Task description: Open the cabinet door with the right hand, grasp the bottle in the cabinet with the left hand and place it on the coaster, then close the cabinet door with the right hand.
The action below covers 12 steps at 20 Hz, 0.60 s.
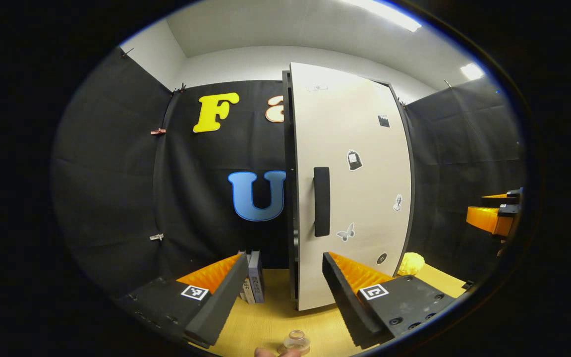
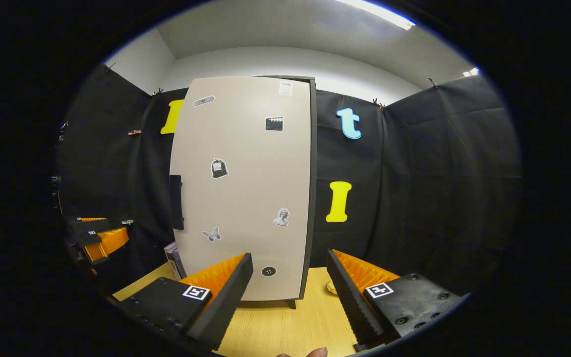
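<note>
The cabinet's white door point(image 1: 360, 198) is closed, with a black vertical handle point(image 1: 321, 201) near its left edge. It hides whatever is inside. My left gripper point(image 1: 285, 292) is open and empty, a short way in front of the handle. Low in the left gripper view, a small clear glass piece point(image 1: 296, 342) rests on the wooden table point(image 1: 270, 322). In the right gripper view the same door point(image 2: 246, 188) and handle point(image 2: 176, 201) face me. My right gripper point(image 2: 290, 292) is open and empty before the door's lower right part. The left gripper point(image 2: 97, 235) hangs at far left.
Books point(image 1: 253, 280) stand against the cabinet's left side. A yellow fuzzy lump point(image 1: 411, 263) lies on the table right of the cabinet. The right gripper point(image 1: 493, 215) hovers at far right in the left gripper view. A fingertip point(image 1: 265, 352) touches the table's near edge.
</note>
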### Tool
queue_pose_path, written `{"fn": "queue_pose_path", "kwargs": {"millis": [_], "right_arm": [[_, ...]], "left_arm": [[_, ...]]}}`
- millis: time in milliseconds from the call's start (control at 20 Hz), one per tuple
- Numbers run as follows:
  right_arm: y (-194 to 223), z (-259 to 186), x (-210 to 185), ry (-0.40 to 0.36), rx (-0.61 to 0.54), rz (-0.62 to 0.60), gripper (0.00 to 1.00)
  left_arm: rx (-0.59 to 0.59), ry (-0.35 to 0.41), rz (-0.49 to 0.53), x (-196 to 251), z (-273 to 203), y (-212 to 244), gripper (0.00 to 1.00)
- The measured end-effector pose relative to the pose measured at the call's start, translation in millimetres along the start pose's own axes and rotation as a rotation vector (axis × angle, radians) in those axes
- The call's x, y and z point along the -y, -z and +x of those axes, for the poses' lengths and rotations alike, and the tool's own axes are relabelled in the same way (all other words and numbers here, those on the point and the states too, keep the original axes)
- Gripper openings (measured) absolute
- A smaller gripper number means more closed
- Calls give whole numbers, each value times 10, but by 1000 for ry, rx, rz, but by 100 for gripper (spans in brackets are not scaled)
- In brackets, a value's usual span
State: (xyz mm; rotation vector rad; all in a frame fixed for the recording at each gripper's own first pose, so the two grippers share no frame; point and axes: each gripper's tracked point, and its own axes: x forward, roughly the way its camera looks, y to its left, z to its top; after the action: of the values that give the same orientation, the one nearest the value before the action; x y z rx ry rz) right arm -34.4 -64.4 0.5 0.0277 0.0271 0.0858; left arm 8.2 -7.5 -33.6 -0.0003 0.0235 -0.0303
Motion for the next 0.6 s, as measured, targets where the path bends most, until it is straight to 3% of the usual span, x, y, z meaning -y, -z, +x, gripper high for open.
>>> {"fn": "queue_pose_path", "kwargs": {"millis": [600], "right_arm": [[39, 37, -26, 8, 1, 3, 97]], "left_arm": [[22, -4, 16, 16, -27, -50, 95]]}}
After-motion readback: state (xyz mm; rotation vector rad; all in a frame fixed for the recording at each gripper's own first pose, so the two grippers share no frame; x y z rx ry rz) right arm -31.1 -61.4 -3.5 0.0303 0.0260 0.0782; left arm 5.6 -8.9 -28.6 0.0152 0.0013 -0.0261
